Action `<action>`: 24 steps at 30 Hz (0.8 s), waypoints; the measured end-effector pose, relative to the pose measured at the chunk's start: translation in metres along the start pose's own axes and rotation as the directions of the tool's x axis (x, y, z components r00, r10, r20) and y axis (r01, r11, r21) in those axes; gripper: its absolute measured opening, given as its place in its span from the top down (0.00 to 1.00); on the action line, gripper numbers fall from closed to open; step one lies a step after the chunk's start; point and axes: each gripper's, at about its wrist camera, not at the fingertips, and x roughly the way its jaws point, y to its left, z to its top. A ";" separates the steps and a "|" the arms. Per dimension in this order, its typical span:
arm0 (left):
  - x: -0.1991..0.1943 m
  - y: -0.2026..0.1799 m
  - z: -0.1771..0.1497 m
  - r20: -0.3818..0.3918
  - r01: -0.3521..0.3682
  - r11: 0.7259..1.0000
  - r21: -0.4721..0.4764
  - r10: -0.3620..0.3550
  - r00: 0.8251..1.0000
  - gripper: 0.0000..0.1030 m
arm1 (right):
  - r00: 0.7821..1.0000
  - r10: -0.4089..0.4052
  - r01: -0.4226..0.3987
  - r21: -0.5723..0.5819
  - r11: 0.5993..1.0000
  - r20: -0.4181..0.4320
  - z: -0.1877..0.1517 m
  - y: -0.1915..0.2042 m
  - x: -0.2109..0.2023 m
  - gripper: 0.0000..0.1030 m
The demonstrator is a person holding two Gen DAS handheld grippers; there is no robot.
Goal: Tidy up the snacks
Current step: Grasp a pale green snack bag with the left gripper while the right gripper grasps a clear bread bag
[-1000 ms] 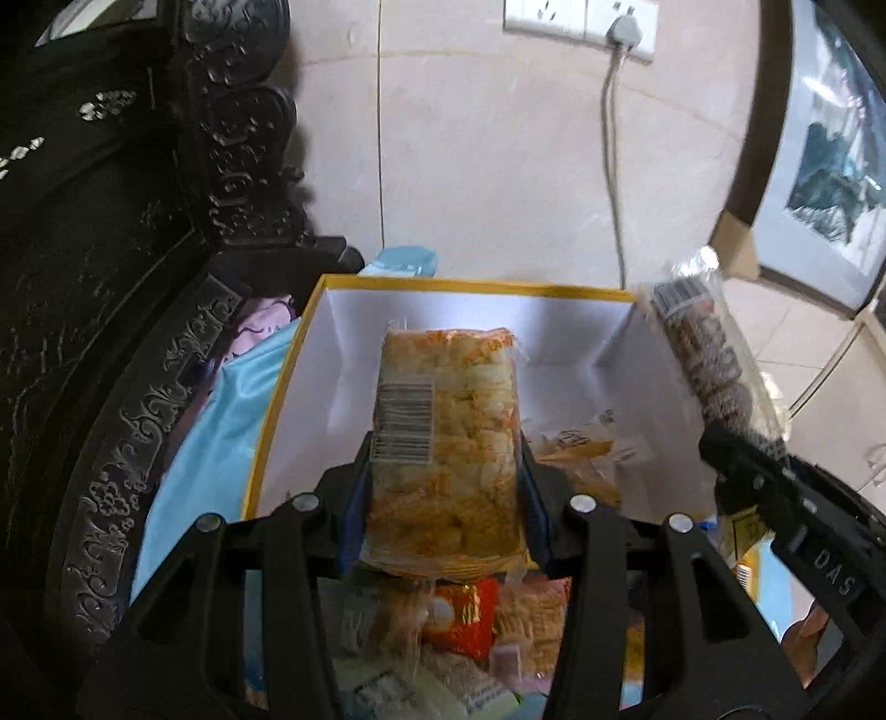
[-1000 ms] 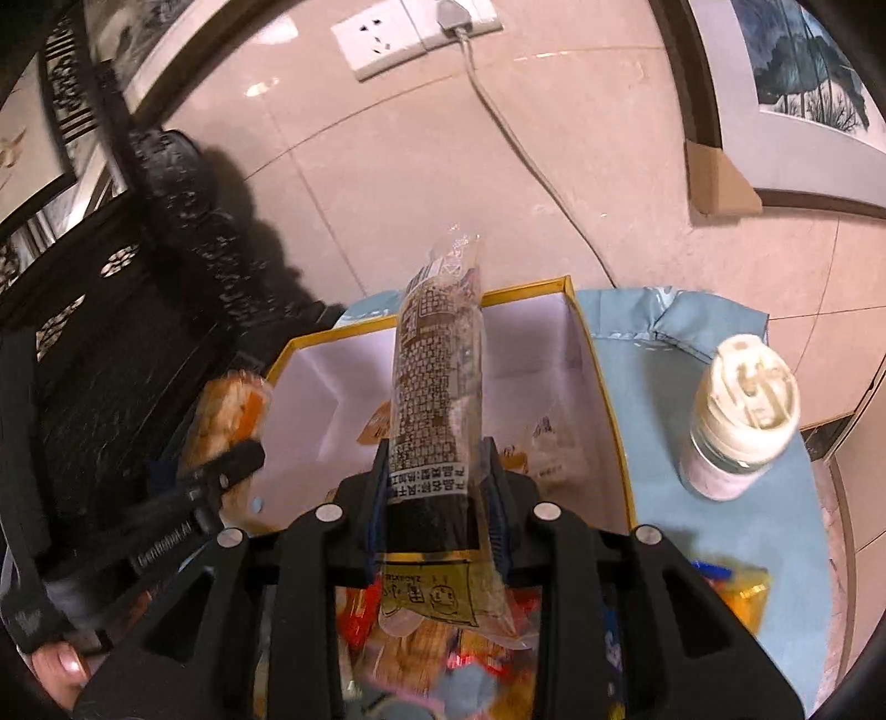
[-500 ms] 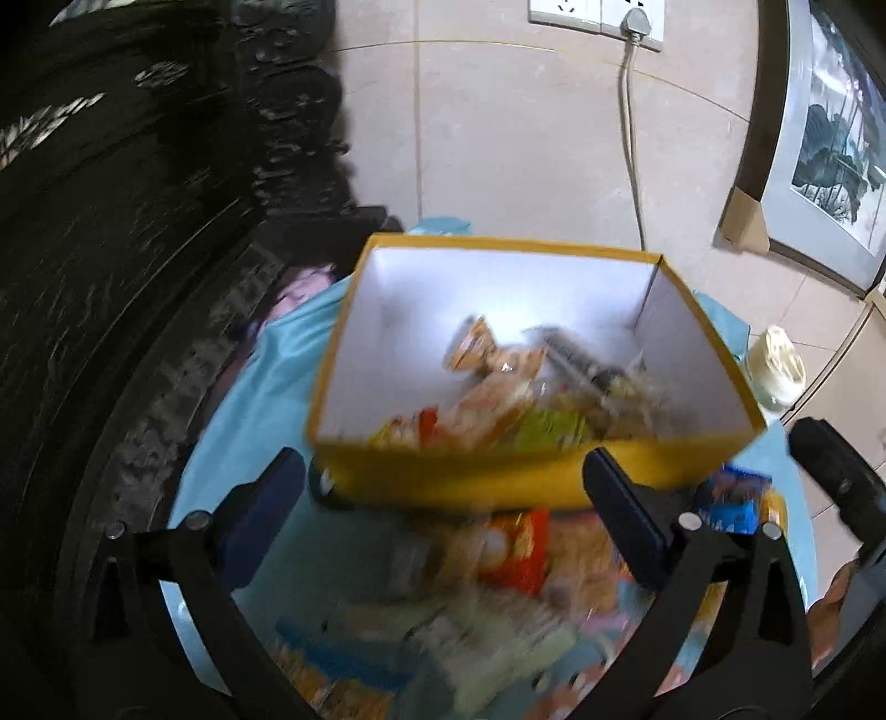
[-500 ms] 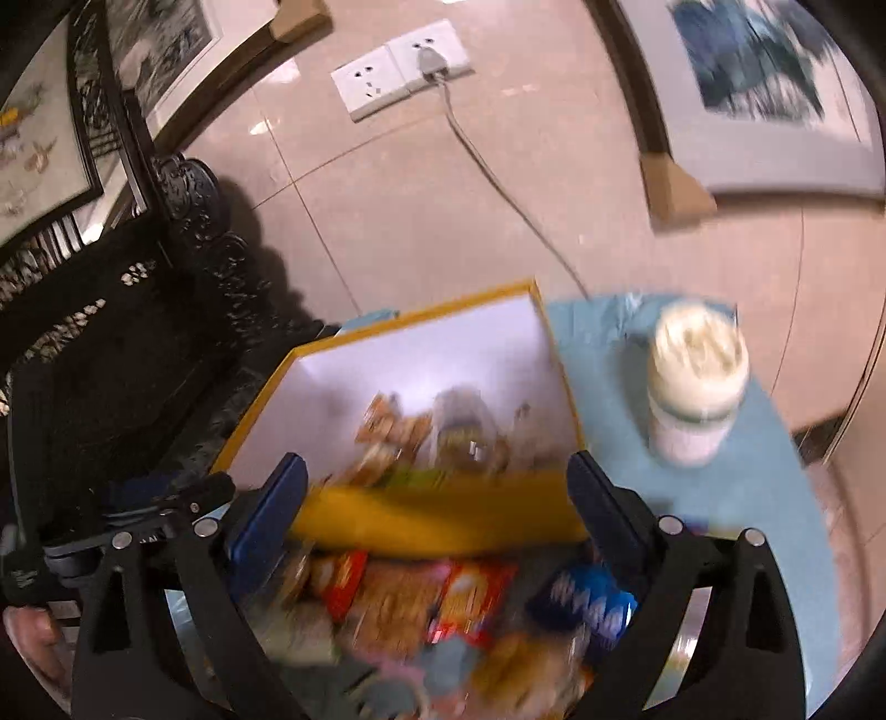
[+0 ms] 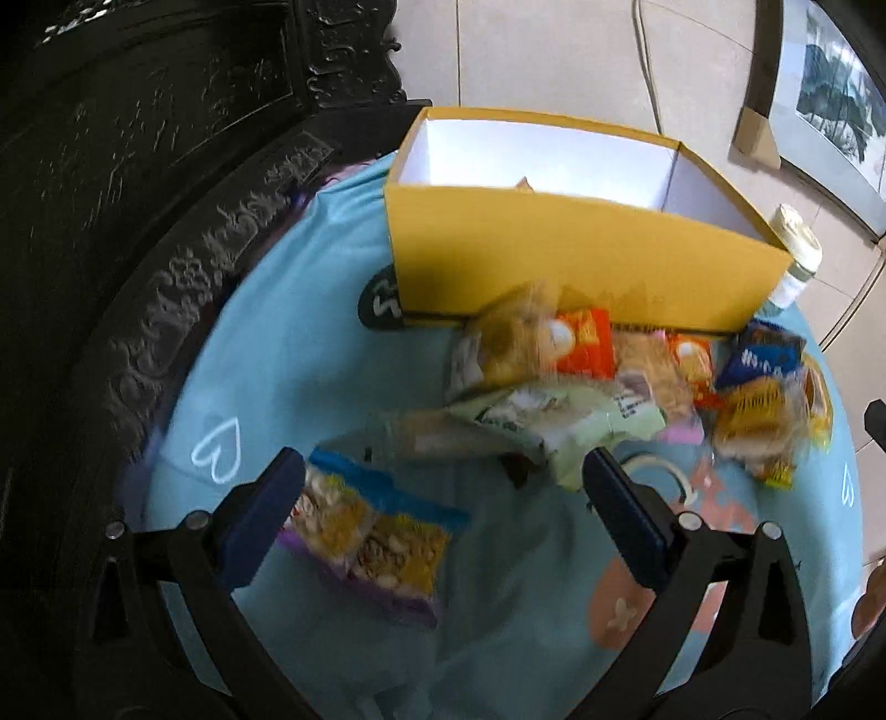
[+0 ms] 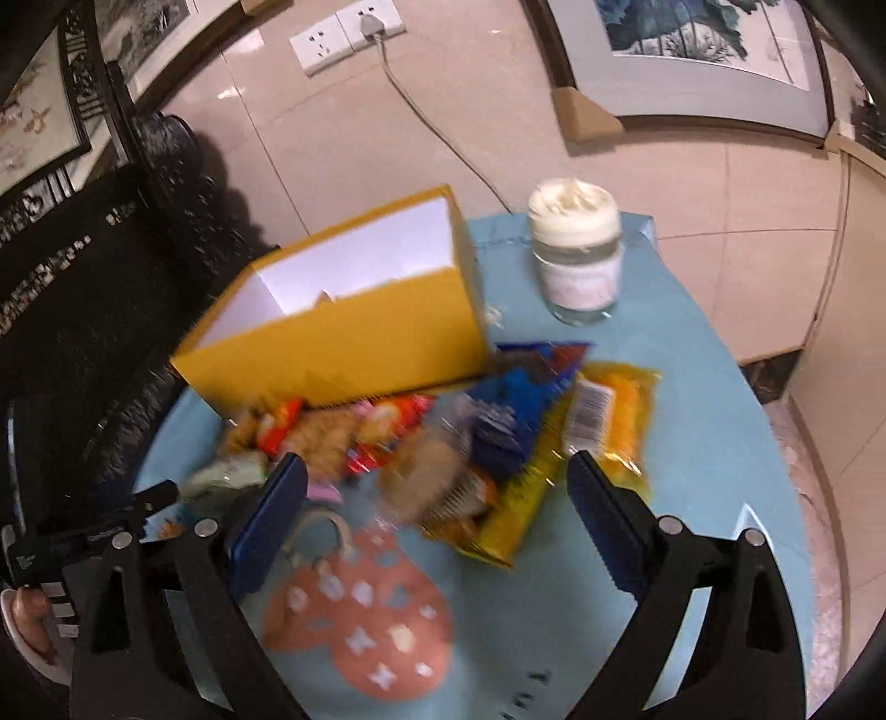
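A yellow box (image 5: pixel 581 260) with white inner walls stands at the back of the light blue tablecloth (image 5: pixel 310 387). Loose snack packets lie piled in front of it. My left gripper (image 5: pixel 443 471) is open and holds nothing; it hangs over a blue-topped pack of nut bars (image 5: pixel 371 531) and a pale green packet (image 5: pixel 554 421). My right gripper (image 6: pixel 437 471) is also open with nothing in it, above a blue packet (image 6: pixel 520 404) and a brown cracker pack (image 6: pixel 432 476). A yellow packet (image 6: pixel 609 426) lies next to its right finger. The box (image 6: pixel 343 343) hides most of its contents.
A glass jar with a cream lid (image 6: pixel 576 255) stands right of the box. Dark carved wooden furniture (image 5: pixel 138 194) closes in the left side. A tiled wall with a socket and cable (image 6: pixel 343 33) rises behind. The round table's edge (image 6: pixel 775 498) curves away on the right.
Both grippers let go of their packets over the box and opened wide. Both then pulled back and sank toward the snack pile in front of the box.
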 end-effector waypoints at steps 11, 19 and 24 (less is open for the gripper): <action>0.005 -0.004 -0.038 -0.007 0.020 1.000 0.015 -0.020 1.000 0.02 | 0.991 -0.112 0.110 -0.038 0.993 -0.069 -0.022 0.009 0.034 0.08; 0.003 -0.011 -0.032 0.032 0.005 0.999 0.039 -0.006 0.999 0.02 | 0.982 -0.150 0.149 -0.016 0.989 -0.119 -0.013 0.025 0.079 0.29; 0.001 -0.027 -0.019 0.063 -0.008 0.996 0.088 0.003 0.998 0.02 | 0.986 -0.090 0.084 -0.050 0.995 -0.138 -0.018 0.034 0.083 0.56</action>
